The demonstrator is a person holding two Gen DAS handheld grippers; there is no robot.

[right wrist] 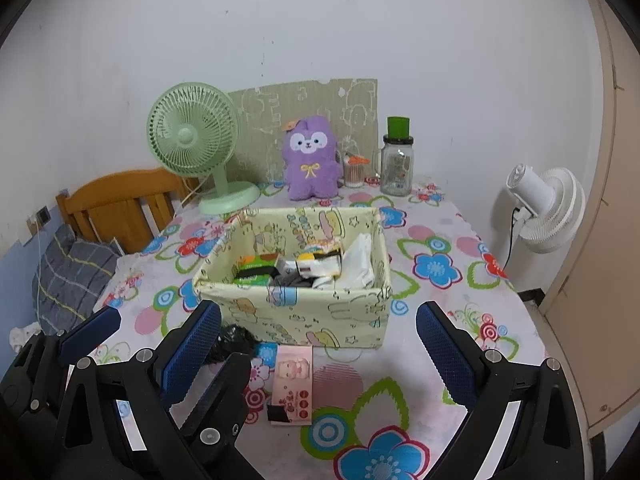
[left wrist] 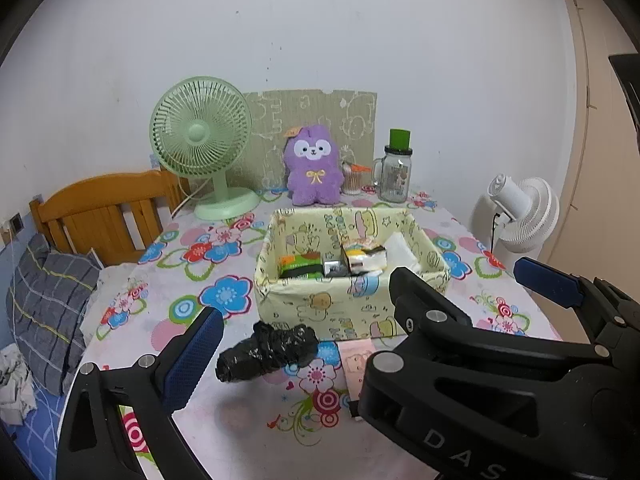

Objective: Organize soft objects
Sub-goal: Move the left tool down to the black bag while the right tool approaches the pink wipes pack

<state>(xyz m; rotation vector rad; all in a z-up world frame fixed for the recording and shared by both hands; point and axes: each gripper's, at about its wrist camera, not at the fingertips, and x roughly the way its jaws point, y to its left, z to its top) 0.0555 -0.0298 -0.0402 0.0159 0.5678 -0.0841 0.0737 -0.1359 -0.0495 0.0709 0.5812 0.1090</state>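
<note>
Table w/ floral cloth (right wrist: 440, 216) fills both views. Fabric box (left wrist: 320, 312), pale yellow w/ cartoon print, sits mid-table, open top. Inside: green/black packet (left wrist: 300, 268) on left, small silver pack (left wrist: 334, 268) mid, white/yellow packs (left wrist: 366, 258) and white tissue-like stuff (left wrist: 402, 252) on right.

Black bag roll (left wrist: 266, 350), crinkly plastic, lies on cloth just in front of box, near its front-left corner. In right wrist view it's mostly hidden behind gripper parts, only a bit shows.

Pink tissue pack (right wrist: 294, 380) lies flat on cloth in front of box, just right of the roll, apart from the box. Black tab at its near-left corner.

Left gripper (left wrist: 304, 328): wide open, nothing between fingers. Its left blue pad (left wrist: 192, 356) is just left of the roll; can't tell if touching. The right finger (left wrist: 424, 300) overlaps box front in the view.

Right gripper (right wrist: 320, 344): also spread wide, empty, fingers either side of the pink pack and box front, held above cloth. Its blue-tipped finger (left wrist: 548, 280) shows at right in left wrist view.

Back of table by wall: green desk fan (left wrist: 200, 140), purple plush toy (left wrist: 312, 168), cotton swab jar (left wrist: 354, 178), glass mug jar w/ green cap (left wrist: 394, 172), cardboard sheet (left wrist: 320, 120) leaning on wall. White fan (right wrist: 548, 208) off the table's right. Wooden bed frame (left wrist: 100, 208) and grey plaid pillow (left wrist: 48, 304) at left.
</note>
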